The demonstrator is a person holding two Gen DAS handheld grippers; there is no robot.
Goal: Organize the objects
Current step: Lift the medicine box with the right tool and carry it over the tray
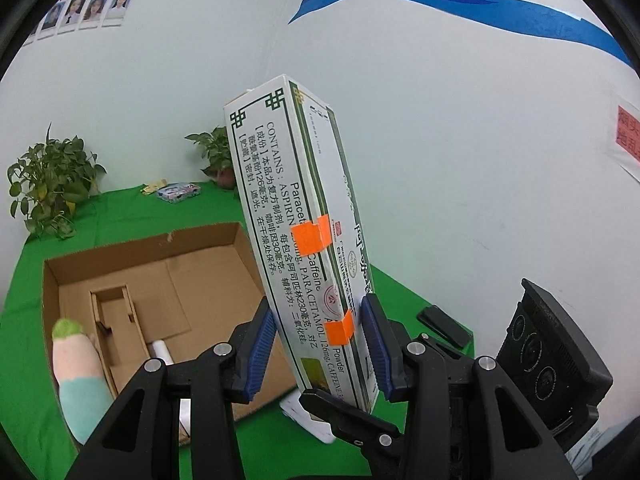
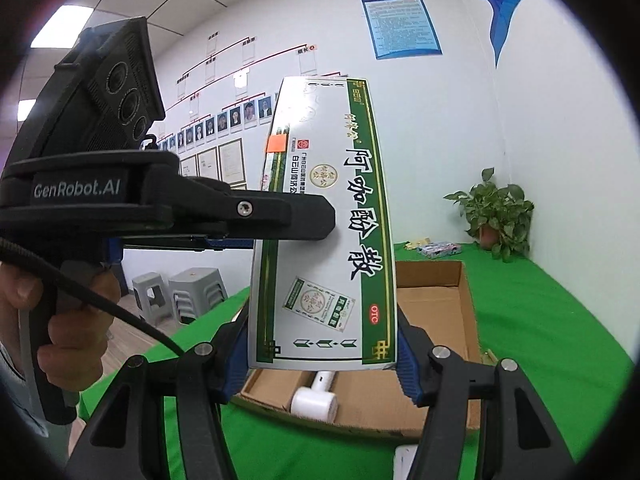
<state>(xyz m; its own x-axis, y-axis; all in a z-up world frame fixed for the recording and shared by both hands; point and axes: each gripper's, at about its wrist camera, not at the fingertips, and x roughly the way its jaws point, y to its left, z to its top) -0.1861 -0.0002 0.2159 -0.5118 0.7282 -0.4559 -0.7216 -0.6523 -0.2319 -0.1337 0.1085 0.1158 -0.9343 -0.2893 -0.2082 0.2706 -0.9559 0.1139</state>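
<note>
A long white and green medicine box (image 1: 288, 200) stands tilted in the air above the table, orange tape tabs on its edge. My left gripper (image 1: 320, 352) is shut on its lower end, blue pads pressing both narrow sides. My right gripper (image 2: 322, 360) is shut on the same medicine box (image 2: 328, 220) across its broad printed face. In the right wrist view a finger (image 2: 280, 216) of the left gripper reaches across the box from the left, held by a hand. The right gripper's finger (image 1: 344, 412) shows below the box in the left wrist view.
An open cardboard box (image 1: 200, 280) lies on the green cloth (image 2: 540, 320) and holds a white bottle (image 2: 314, 398) and a cardboard insert. A pink and teal soft item (image 1: 78, 364) leans at its left edge. Potted plants (image 1: 48, 184), a small colourful pack (image 1: 178, 192), a black flat object (image 1: 444, 326) and grey stools (image 2: 192, 292) stand around.
</note>
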